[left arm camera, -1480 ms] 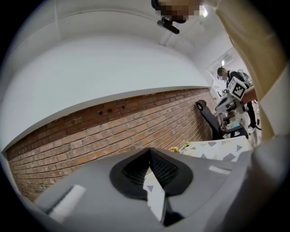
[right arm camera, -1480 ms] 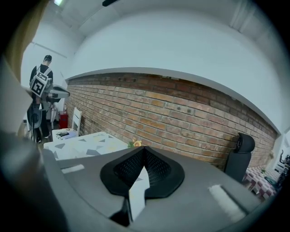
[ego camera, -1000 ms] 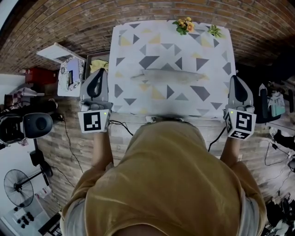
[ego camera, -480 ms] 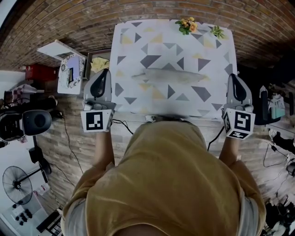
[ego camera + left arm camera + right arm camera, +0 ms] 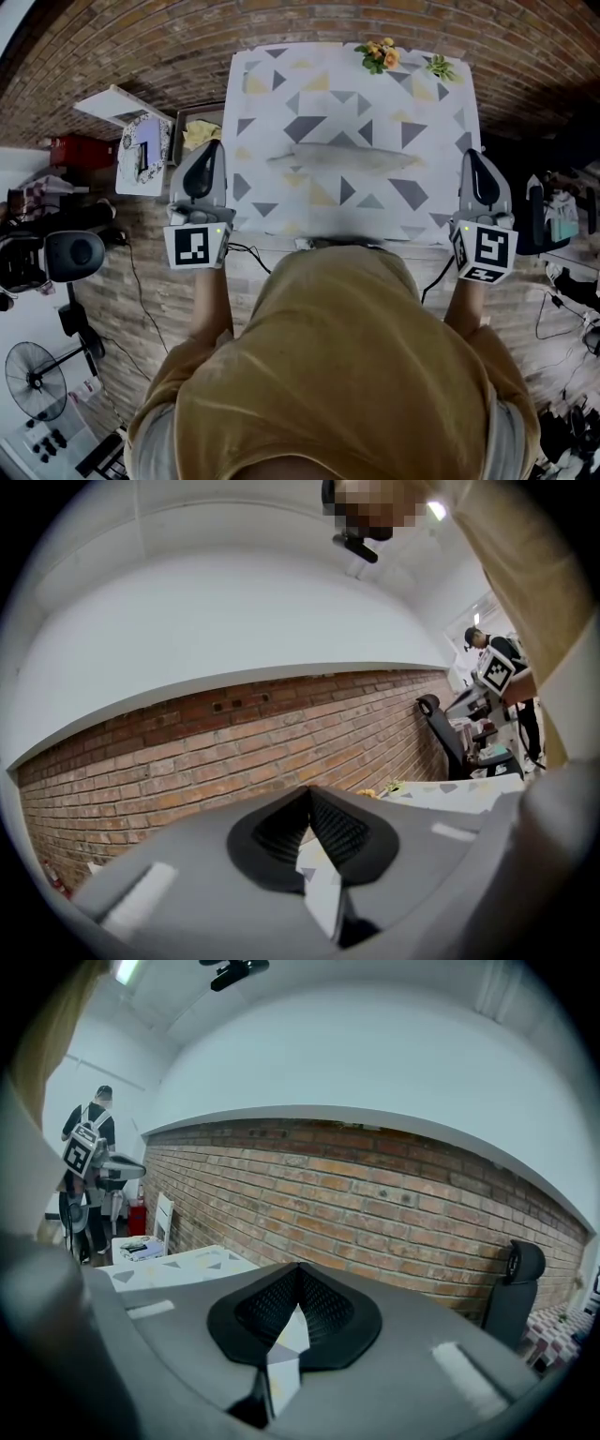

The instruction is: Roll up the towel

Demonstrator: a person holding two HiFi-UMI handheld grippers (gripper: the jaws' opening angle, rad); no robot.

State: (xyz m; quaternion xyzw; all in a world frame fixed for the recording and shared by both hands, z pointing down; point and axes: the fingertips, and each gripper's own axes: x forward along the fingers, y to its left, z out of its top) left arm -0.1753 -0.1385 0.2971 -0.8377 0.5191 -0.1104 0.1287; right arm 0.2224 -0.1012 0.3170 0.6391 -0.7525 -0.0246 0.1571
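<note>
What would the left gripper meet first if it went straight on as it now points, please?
Most likely the brick wall: nothing else shows ahead of the shut left gripper, though depth is unclear.

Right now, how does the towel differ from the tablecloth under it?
The towel is plain grey; the tablecloth is white with grey and yellow triangles. The towel lies as a long narrow roll across the middle; the tablecloth is spread flat beneath it. Both are cloth.

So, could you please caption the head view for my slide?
Left tool and right tool, both shut, flank a patterned table with a long grey towel at centre.
</note>
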